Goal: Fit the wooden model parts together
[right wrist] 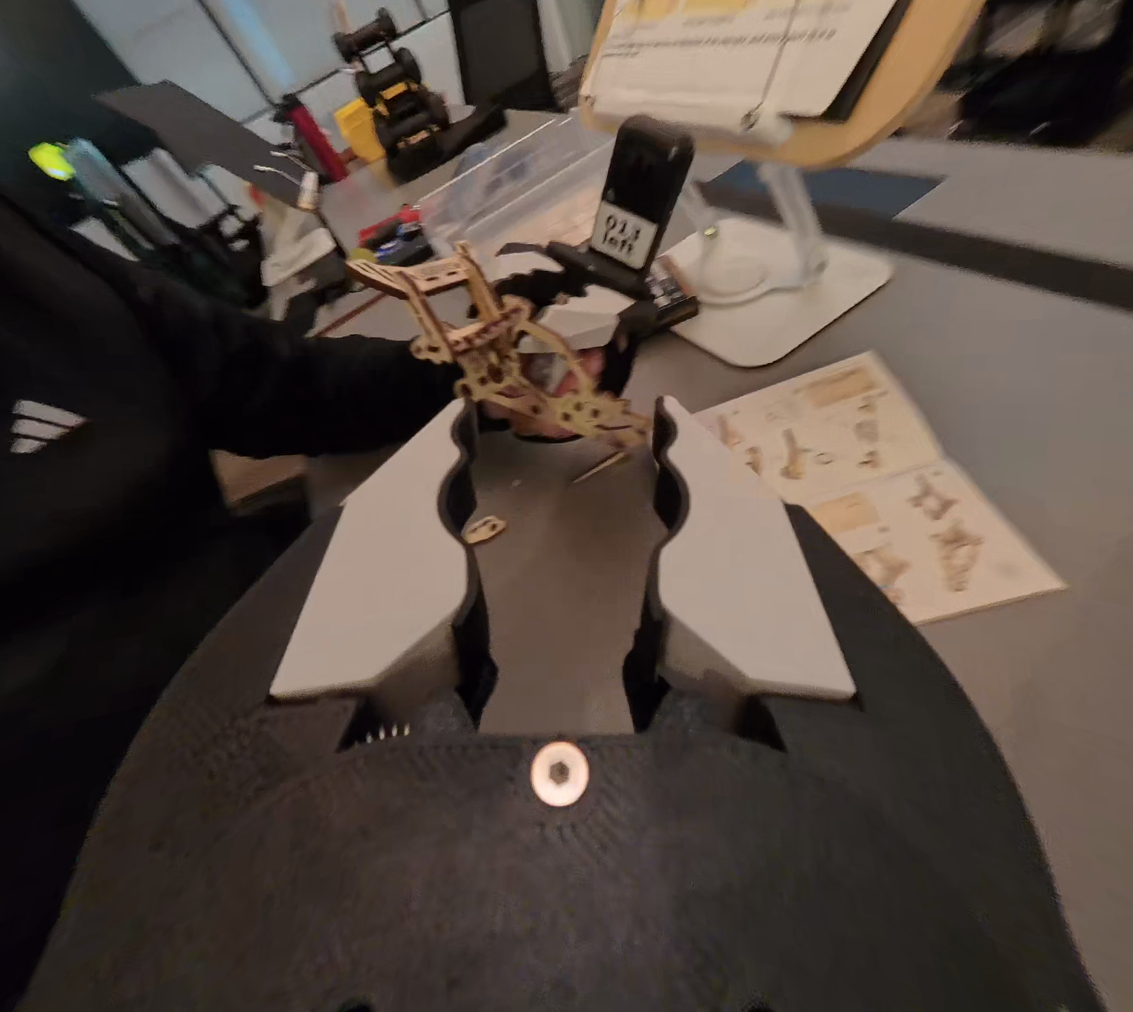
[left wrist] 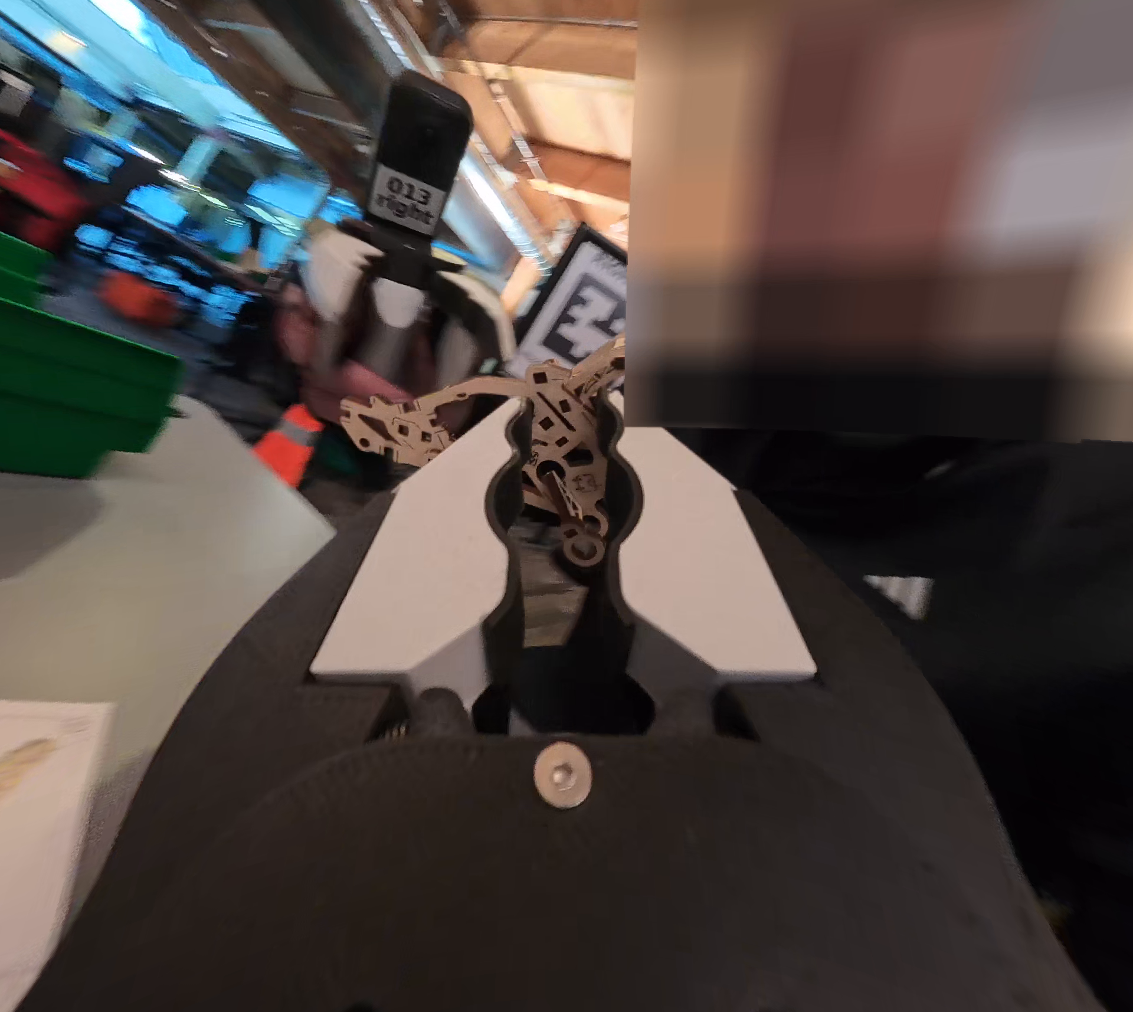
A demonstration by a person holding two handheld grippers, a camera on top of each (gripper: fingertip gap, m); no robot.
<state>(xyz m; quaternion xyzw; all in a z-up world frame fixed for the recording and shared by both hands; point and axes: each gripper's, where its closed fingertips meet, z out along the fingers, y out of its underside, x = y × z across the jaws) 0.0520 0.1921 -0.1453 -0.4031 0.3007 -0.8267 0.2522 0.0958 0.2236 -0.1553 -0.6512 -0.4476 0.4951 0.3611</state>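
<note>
The wooden model [left wrist: 570,431], a laser-cut frame of thin pale parts, is clamped between my left gripper's [left wrist: 564,412] white fingers [left wrist: 429,553] and held up in the air. One arm of the model sticks out to the left [left wrist: 398,424]. In the right wrist view the same model [right wrist: 490,363] hangs from the left gripper [right wrist: 570,326], above the grey table [right wrist: 981,369]. My right gripper [right wrist: 561,412] is open and empty, just short of the model's lower end. A small loose wooden part [right wrist: 484,530] and a thin stick [right wrist: 598,470] lie on the table between its fingers.
An open instruction sheet [right wrist: 858,480] lies on the table to the right. A wooden book stand with a manual [right wrist: 766,1] stands behind on a white base [right wrist: 766,302]. A person's black sleeve [right wrist: 276,382] reaches in from the left. Green bins [left wrist: 73,382] stand at far left. Some 6 cm of space lies between my two pairs of fingers.
</note>
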